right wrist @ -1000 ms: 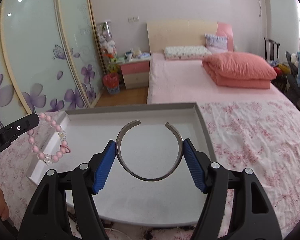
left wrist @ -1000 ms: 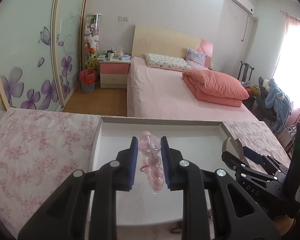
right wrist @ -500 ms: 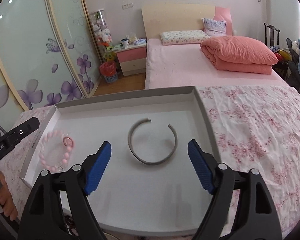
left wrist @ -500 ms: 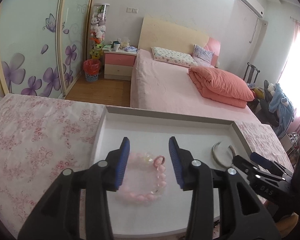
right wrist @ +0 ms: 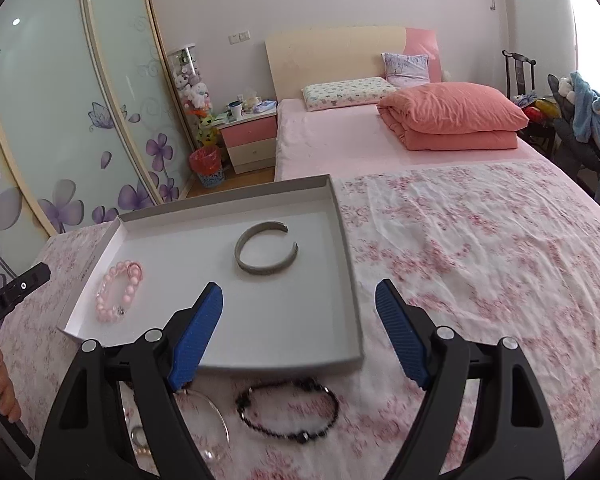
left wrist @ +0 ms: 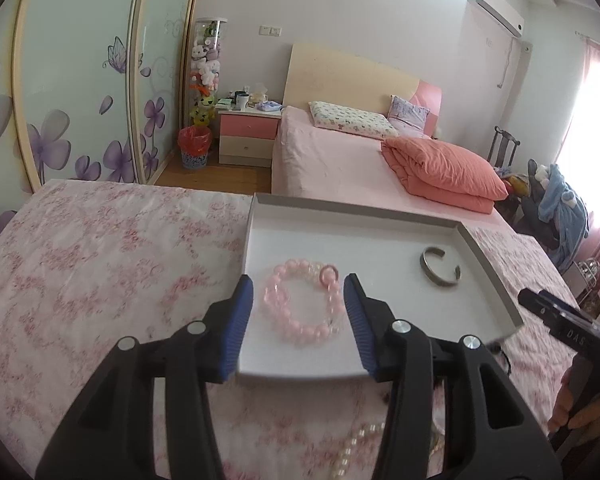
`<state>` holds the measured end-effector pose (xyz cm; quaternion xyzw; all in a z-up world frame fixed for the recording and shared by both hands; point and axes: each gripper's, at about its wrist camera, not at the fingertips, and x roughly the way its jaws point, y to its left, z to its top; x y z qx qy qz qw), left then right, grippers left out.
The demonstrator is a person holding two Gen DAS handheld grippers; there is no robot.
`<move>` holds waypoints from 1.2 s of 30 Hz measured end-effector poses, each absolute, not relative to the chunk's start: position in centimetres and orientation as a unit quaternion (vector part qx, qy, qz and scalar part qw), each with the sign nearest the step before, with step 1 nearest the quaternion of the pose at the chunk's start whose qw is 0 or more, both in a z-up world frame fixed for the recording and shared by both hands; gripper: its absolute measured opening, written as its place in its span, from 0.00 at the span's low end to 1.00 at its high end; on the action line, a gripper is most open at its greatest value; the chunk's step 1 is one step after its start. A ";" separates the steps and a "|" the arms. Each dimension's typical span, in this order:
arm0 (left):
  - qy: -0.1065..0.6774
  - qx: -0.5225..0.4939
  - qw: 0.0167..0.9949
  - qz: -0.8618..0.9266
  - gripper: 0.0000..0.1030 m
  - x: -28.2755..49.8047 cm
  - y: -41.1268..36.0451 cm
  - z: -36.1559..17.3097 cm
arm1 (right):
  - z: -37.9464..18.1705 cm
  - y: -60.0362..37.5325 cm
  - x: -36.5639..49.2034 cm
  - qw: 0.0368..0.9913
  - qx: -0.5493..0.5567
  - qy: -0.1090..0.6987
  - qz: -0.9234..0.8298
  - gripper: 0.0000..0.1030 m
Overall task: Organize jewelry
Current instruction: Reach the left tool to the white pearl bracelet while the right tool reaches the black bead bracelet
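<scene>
A shallow white tray (left wrist: 488,264) (right wrist: 348,264) lies on the flowered cloth. In it lie a pink bead bracelet (left wrist: 300,304) (right wrist: 118,292) at the left and a grey metal cuff bangle (left wrist: 440,268) (right wrist: 266,254) at the right. My left gripper (left wrist: 299,298) is open and empty, pulled back over the tray's near edge. My right gripper (right wrist: 299,308) is open and empty, above the tray's near right corner. A black bead bracelet (right wrist: 288,412) lies on the cloth in front of the tray. A pearl strand (left wrist: 356,452) lies near it.
A thin clear ring (right wrist: 212,428) and small pieces (right wrist: 138,436) lie on the cloth by the right gripper's left finger. The flowered cloth (right wrist: 480,248) spreads to both sides of the tray. A bed, a nightstand and a wardrobe stand behind.
Both grippers opened and let go: the pink bracelet and the metal bangle now lie in the tray. Both grippers then drew back towards the tray's near edge.
</scene>
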<state>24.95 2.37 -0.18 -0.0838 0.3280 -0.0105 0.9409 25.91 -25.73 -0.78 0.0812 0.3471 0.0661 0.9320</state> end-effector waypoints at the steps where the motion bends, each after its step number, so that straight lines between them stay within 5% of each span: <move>1: 0.328 -0.078 0.941 -0.011 0.47 24.3 2.4 -0.3 | -0.9 -26.0 25.4 0.932 0.082 0.348 0.064 0.76; 7: 0.344 -0.071 0.936 -0.021 0.50 20.8 2.7 -1.3 | -2.0 -26.7 23.4 0.926 0.067 0.367 0.053 0.75; 15: 0.391 -0.068 0.917 -0.041 0.59 18.7 1.5 -4.6 | -5.1 -26.3 23.4 0.907 0.046 0.416 0.054 0.51; 27: 0.404 -0.036 0.913 -0.050 0.64 18.3 0.5 -6.1 | -6.4 -24.3 25.3 0.899 0.001 0.434 0.055 0.49; 29: 0.406 -0.035 0.912 -0.051 0.64 18.3 0.4 -6.3 | -6.4 -24.1 25.3 0.900 -0.007 0.433 0.053 0.42; 31: 0.408 -0.035 0.911 -0.053 0.64 18.3 0.3 -6.4 | -6.4 -24.0 25.1 0.900 -0.009 0.431 0.057 0.22; 33: 0.409 -0.035 0.910 -0.056 0.64 18.3 0.3 -6.5 | -6.3 -24.1 24.6 0.900 -0.013 0.433 0.054 0.12; 36: 0.410 -0.033 0.909 -0.061 0.64 18.1 0.2 -6.7 | -6.2 -24.5 23.4 0.895 -0.012 0.442 0.054 0.06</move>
